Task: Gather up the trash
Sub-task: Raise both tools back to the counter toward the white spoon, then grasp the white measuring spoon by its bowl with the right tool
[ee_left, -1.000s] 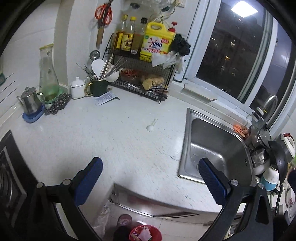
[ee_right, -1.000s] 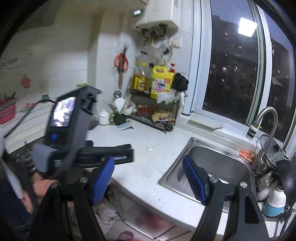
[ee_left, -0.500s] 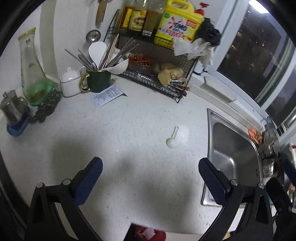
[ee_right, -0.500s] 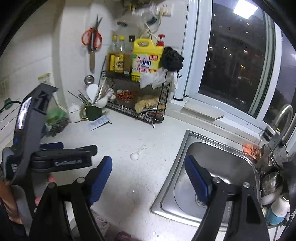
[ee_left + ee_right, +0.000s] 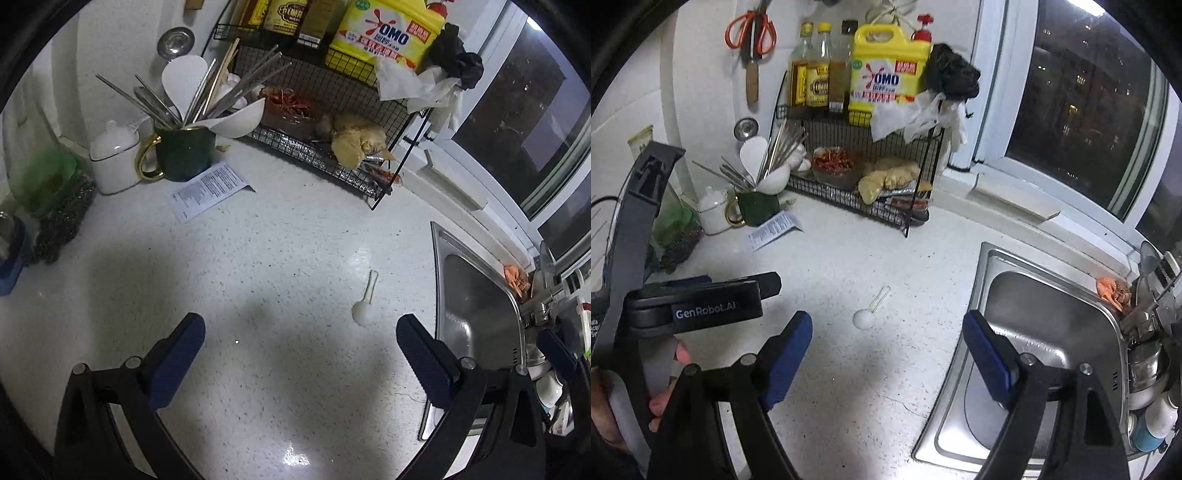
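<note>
A small white plastic scoop (image 5: pixel 364 309) lies on the white counter, just ahead of my left gripper (image 5: pixel 301 341) and toward its right finger; it also shows in the right wrist view (image 5: pixel 865 316). A printed paper slip (image 5: pixel 208 190) lies near the green mug (image 5: pixel 184 151); it also shows in the right wrist view (image 5: pixel 773 229). Both grippers are open and empty. My right gripper (image 5: pixel 888 341) hovers over the counter edge beside the sink. The left gripper's body (image 5: pixel 701 306) shows at the left of the right wrist view.
A wire rack (image 5: pixel 332 122) with bottles, yellow detergent jug (image 5: pixel 886 77), chillies and ginger stands at the back. A steel sink (image 5: pixel 1045 332) lies right, with a faucet (image 5: pixel 546 295) and dishes. A white jar (image 5: pixel 114 162), scourer (image 5: pixel 62 218) and green-mug utensils sit left.
Both grippers have moved forward and lower over the counter. The scoop and paper now sit closer and larger in both views. Both stayed open.
</note>
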Available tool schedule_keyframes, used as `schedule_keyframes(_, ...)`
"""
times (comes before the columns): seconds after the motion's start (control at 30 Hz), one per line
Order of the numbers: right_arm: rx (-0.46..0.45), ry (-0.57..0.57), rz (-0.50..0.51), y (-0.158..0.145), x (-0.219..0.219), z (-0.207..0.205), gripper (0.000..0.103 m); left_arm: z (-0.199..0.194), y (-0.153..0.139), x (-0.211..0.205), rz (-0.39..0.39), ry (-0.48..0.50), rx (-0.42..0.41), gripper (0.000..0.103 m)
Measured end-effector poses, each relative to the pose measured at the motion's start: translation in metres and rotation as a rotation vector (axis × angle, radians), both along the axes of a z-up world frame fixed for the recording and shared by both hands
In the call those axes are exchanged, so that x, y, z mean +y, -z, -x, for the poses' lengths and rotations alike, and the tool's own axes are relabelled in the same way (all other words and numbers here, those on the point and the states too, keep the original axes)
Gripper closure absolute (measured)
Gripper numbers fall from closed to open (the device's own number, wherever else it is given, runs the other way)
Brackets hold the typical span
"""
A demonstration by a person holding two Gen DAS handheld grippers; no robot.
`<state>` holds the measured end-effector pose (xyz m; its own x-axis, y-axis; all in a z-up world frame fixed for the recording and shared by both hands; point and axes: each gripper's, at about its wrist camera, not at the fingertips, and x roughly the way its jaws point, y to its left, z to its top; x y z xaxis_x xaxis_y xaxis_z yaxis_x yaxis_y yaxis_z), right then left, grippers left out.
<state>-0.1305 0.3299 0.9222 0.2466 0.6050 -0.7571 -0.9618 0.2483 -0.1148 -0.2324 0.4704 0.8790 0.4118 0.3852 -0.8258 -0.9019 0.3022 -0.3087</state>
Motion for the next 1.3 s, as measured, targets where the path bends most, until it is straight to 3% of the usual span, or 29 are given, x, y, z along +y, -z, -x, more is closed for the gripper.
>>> schedule_keyframes(0.2,0.016,0.004,0.054,0.02,0.021,-0.004,0.021,0.005,0.01,0.012,0.008,0.019,0.019,0.0)
schedule_keyframes(0.5,0.07,0.025,0.121,0.055,0.053,-0.01,0.021,-0.001,0.033,0.026,-0.007,0.068,0.14,0.0)
schedule_keyframes(0.73,0.102,0.033,0.183,0.074,0.075,-0.013,0.021,0.003,0.054,0.039,0.034,0.094,0.149,0.0)
schedule_keyframes(0.9,0.108,0.047,0.232,0.09,0.088,-0.013,0.021,0.006,0.077,0.045,0.111,0.104,0.171,0.0)
schedule_keyframes(1.07,0.104,0.061,0.267,0.104,0.103,-0.014,0.021,0.007,0.092,0.056,0.152,0.092,0.236,0.0)
schedule_keyframes(1.3,0.136,0.089,0.308,0.128,0.122,-0.022,0.021,0.003,0.105,0.077,0.196,0.095,0.234,0.0)
